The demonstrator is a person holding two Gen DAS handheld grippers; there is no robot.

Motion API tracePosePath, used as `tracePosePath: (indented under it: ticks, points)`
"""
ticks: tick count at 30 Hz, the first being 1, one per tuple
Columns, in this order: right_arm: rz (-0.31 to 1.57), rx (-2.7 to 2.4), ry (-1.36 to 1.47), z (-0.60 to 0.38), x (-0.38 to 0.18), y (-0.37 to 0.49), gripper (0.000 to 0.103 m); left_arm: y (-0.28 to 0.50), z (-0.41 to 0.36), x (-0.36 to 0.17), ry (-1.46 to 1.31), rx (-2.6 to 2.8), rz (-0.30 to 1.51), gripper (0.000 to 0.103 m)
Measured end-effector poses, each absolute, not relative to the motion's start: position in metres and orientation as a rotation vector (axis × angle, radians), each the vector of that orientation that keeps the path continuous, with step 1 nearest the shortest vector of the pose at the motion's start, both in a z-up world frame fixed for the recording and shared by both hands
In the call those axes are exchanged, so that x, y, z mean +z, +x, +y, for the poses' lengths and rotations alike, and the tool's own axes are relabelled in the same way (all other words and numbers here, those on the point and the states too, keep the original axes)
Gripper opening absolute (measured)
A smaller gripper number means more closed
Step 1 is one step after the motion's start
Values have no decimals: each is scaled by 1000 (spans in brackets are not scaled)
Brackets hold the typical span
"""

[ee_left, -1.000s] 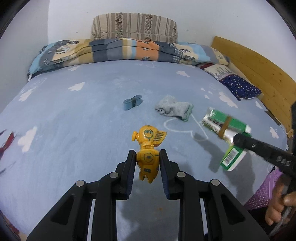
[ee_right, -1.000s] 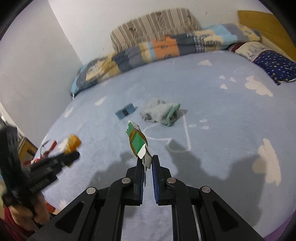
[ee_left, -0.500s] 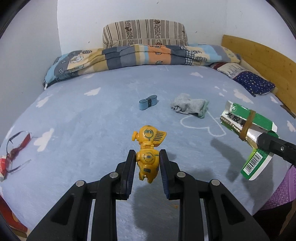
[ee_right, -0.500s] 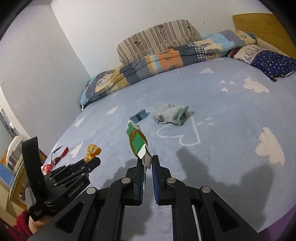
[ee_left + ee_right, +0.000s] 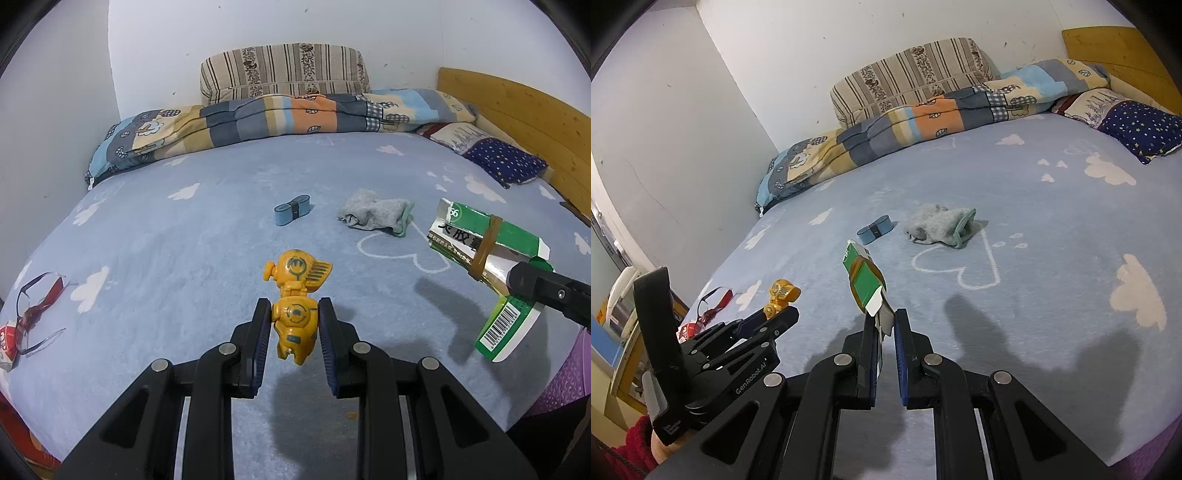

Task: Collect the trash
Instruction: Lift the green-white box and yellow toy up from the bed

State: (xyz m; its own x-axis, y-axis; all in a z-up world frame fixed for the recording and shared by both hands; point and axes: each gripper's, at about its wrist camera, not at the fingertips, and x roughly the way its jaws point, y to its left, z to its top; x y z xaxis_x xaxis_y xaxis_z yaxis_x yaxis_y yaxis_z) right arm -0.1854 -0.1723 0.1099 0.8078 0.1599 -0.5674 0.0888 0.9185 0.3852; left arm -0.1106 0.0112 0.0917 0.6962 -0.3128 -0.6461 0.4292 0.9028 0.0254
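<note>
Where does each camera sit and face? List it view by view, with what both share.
Left wrist: on the left claw, looking down the bed; its own fingers grip a yellow toy; the right claw's tip enters at right.
Right wrist: on the right claw, facing the same way; its fingers pinch a green box; the left claw and a red sleeve show lower left.
Shared: toy, box, grey sock, blue band, quilt.

1. Left gripper: black angular frame, blue ribbed pads, round silver screws.
2. Right gripper: built alike.
3. White "GenRobot.AI" lettering marks the left gripper.
4. Red fuzzy sleeve.
</note>
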Motion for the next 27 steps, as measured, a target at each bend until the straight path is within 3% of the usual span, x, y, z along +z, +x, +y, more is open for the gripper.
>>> tracePosePath:
  ticks: [27]
  points:
    - [569,35,512,-188,130,-221,9,-139,-19,111,208,-644,663,25]
